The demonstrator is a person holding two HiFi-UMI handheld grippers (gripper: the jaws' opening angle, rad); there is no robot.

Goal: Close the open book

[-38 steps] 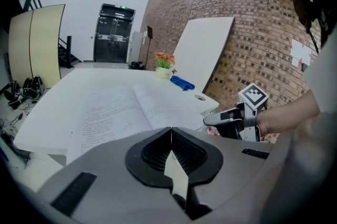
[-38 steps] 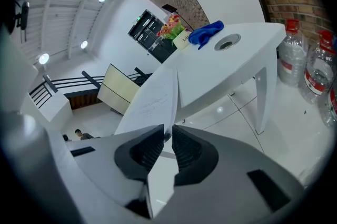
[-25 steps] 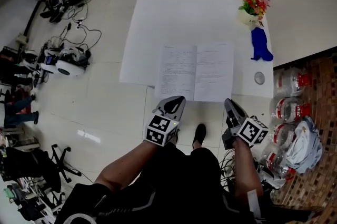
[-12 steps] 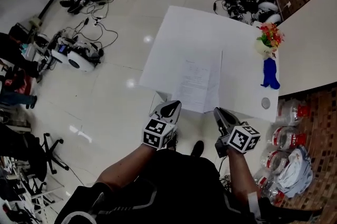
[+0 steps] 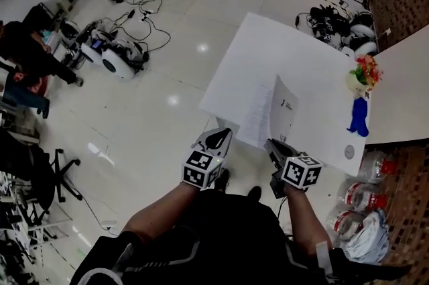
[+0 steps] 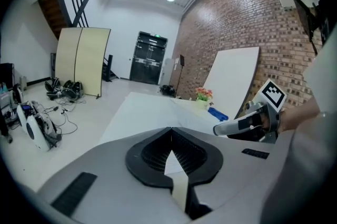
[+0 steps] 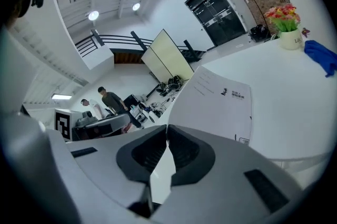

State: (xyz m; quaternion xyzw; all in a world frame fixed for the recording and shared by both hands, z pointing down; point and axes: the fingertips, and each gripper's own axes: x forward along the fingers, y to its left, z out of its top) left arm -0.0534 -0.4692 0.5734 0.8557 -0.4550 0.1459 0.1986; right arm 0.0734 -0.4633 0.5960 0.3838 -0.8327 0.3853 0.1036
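The book (image 5: 256, 112) lies near the front edge of the white table (image 5: 268, 49). Its left half is flat and its right half (image 5: 287, 109) stands up, tilted left, with a printed cover facing right. My right gripper (image 5: 268, 141) is shut, with its tip at the raised half's near lower corner; I cannot tell if it touches. In the right gripper view the cover (image 7: 221, 101) rises just beyond the shut jaws (image 7: 167, 127). My left gripper (image 5: 218, 134) hangs shut off the table's near edge, left of the book, holding nothing (image 6: 171, 129).
A flower pot (image 5: 362, 72), a blue cloth (image 5: 358, 117) and a small grey disc (image 5: 349, 151) sit at the table's right end. Bottles (image 5: 365, 195) stand on the floor at right. Cables and gear (image 5: 110, 52) litter the floor at left. People (image 7: 108, 99) stand far off.
The book's right half has swung up from flat to nearly upright. Both grippers have shifted, the right one moving left along with the rising cover.
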